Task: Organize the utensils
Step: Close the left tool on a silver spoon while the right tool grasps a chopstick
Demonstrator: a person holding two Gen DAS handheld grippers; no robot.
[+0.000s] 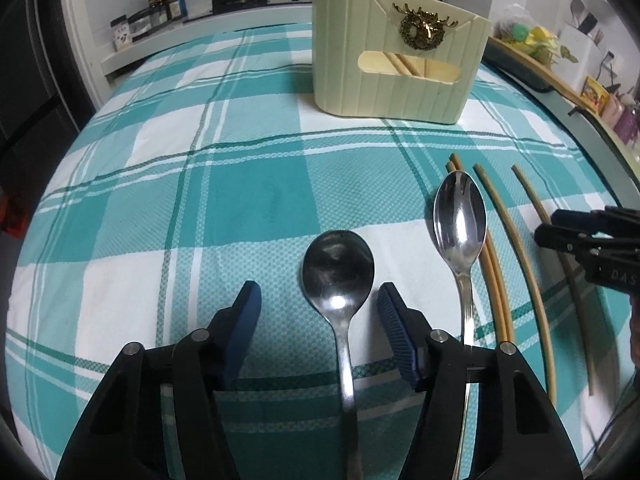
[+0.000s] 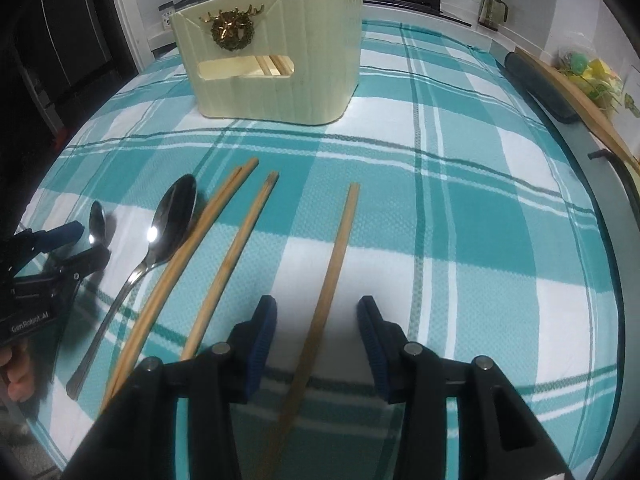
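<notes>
Between the left claw's fingers: round spoon [image 1: 338,276] is lying, ungripped.
Left claw [image 1: 319,300]: gaping wide, holding nothing.
Right claw [image 2: 317,316]: spreading wide, straddling one chopstick [image 2: 332,276].
Ahead: holder [image 2: 276,56] is standing.

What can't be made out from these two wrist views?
- Round spoon: handle end hidden under the left gripper body, left wrist view.
- Single chopstick: near end hidden beneath the right gripper, right wrist view.
- Holder: contents mostly hidden by its walls; only a few chopsticks show through the slot.
- Right gripper fingertips: cut off by the frame edge, left wrist view.
</notes>
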